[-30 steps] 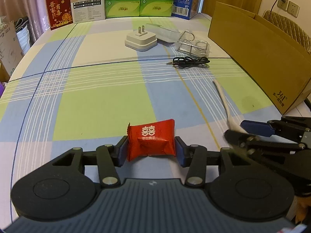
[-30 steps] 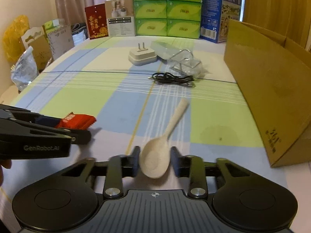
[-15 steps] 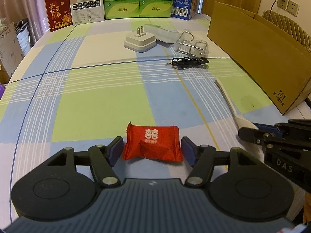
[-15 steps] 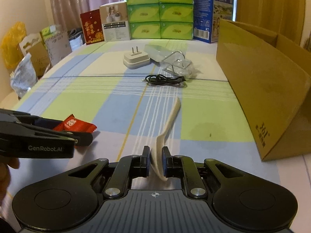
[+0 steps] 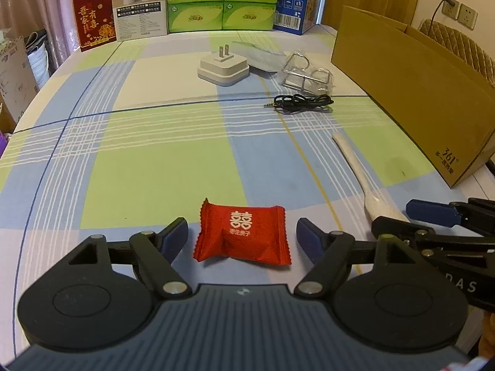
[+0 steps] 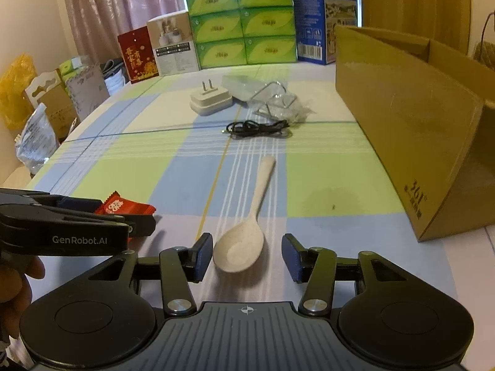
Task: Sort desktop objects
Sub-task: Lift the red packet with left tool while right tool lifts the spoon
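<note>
Straddling the red candy [image 5: 243,237], left gripper [image 5: 242,235] fingers spread; right gripper [image 6: 246,255] fingers likewise apart around spoon [image 6: 244,236] bowl. Advice: centre, then squeeze gently.

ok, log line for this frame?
left hand-held gripper: open, around candy | right hand-held gripper: open, around spoon | both on table

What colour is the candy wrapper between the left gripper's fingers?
Red with white characters; the candy wrapper shows best in the left wrist view.
</note>
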A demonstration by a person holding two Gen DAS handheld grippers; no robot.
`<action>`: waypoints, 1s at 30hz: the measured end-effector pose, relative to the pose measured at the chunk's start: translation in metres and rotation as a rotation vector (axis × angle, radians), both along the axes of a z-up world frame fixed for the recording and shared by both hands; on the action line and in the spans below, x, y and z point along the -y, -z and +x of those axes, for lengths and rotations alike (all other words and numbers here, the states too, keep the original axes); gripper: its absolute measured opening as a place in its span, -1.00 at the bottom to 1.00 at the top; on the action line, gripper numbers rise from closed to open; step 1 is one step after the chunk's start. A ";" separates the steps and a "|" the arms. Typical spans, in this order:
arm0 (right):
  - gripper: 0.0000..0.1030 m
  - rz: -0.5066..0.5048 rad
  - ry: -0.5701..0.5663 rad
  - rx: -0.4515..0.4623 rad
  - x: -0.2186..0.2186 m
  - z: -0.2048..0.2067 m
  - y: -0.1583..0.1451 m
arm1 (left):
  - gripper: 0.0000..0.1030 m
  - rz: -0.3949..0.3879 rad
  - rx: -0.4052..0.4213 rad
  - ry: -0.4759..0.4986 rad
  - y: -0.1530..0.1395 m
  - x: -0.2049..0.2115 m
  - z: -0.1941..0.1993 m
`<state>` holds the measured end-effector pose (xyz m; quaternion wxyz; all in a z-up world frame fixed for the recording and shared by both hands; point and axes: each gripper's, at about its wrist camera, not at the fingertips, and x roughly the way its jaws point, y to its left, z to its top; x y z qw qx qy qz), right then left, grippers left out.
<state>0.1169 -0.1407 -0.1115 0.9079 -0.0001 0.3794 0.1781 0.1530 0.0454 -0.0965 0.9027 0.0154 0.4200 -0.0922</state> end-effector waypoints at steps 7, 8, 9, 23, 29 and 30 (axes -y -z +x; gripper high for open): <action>-0.11 0.005 0.008 0.000 -0.005 0.000 0.003 | 0.43 0.004 0.000 -0.004 0.000 0.000 0.000; -0.17 0.006 0.008 -0.003 -0.006 0.000 0.004 | 0.43 0.003 -0.001 -0.003 0.001 0.000 0.000; -0.26 0.004 0.006 -0.008 -0.007 0.000 0.005 | 0.43 0.003 -0.003 -0.002 0.001 0.000 0.000; -0.42 -0.080 -0.013 0.048 -0.011 -0.002 0.007 | 0.43 0.006 0.001 0.005 0.002 0.003 0.000; -0.42 -0.094 -0.012 0.054 -0.009 0.000 0.009 | 0.40 0.027 0.008 0.008 0.005 0.006 0.001; -0.42 -0.098 -0.012 0.056 -0.009 0.000 0.009 | 0.35 0.034 0.010 0.011 0.005 0.007 0.002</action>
